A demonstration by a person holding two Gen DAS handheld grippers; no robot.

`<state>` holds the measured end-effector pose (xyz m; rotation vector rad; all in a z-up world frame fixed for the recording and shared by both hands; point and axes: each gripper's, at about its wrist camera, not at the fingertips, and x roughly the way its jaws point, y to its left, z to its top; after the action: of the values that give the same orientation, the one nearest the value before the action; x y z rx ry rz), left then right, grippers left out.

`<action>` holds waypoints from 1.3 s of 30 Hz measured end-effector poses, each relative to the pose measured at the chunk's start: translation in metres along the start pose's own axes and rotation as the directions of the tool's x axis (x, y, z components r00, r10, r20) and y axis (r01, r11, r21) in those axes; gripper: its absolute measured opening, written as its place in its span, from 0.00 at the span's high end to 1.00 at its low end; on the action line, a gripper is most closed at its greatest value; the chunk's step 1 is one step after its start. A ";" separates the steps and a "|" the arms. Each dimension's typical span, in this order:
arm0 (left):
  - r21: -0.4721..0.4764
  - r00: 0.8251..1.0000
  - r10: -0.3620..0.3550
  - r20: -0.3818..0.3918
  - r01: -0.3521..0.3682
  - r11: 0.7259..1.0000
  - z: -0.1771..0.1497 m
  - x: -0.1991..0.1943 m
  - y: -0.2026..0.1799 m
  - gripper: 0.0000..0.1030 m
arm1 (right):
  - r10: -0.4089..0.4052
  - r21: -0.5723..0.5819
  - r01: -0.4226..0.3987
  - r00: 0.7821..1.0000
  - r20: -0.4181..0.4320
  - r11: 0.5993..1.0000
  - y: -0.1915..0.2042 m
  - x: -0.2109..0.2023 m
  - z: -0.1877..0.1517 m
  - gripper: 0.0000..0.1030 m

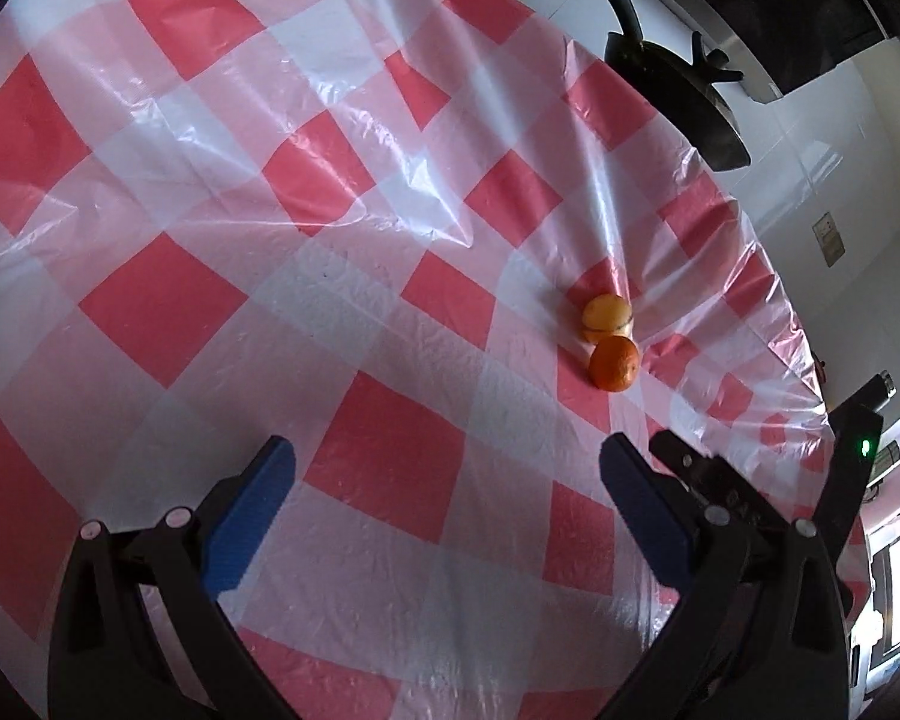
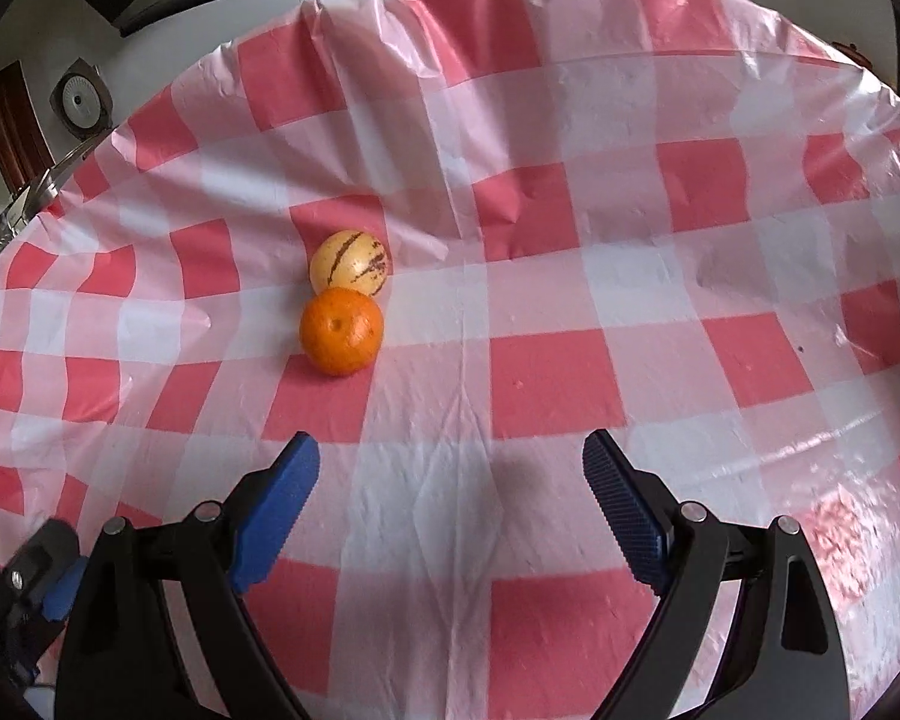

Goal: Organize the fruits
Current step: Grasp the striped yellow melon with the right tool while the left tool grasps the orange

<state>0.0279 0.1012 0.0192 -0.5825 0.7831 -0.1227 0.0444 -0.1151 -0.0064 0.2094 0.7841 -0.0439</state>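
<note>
An orange (image 2: 342,331) and a pale yellow fruit with brown stripes (image 2: 350,263) lie touching each other on the red-and-white checked tablecloth (image 2: 570,240). In the right wrist view they sit ahead and left of my right gripper (image 2: 452,456), which is open and empty above the cloth. In the left wrist view the orange (image 1: 614,363) and the yellow fruit (image 1: 607,317) lie ahead and to the right of my left gripper (image 1: 447,459), which is open and empty. Part of the right gripper (image 1: 750,480) shows beside the left one.
The plastic cloth is wrinkled, with raised folds (image 1: 426,180) near its middle. The table's edge (image 1: 774,300) runs close behind the fruits. A dark lamp-like object (image 1: 690,96) stands beyond the edge. White walls lie behind.
</note>
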 end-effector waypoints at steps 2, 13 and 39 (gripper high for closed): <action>0.005 1.000 0.003 0.003 -0.003 1.000 0.000 0.000 -0.001 0.01 | 0.004 -0.003 -0.004 1.000 0.006 1.000 0.002 0.003 0.004 0.15; 0.109 0.999 0.029 0.018 -0.031 0.994 -0.006 -0.001 -0.018 0.01 | 0.042 -0.025 -0.042 0.999 0.008 0.999 0.016 0.024 0.024 0.15; 0.119 1.000 0.022 0.006 -0.023 0.993 -0.008 0.000 -0.018 0.01 | 0.169 0.045 -0.173 0.983 0.077 0.984 0.016 0.045 0.056 0.15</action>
<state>0.0242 0.0830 0.0240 -0.4611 0.7722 -0.1461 0.1172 -0.1090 0.0029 0.3219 0.6902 0.0900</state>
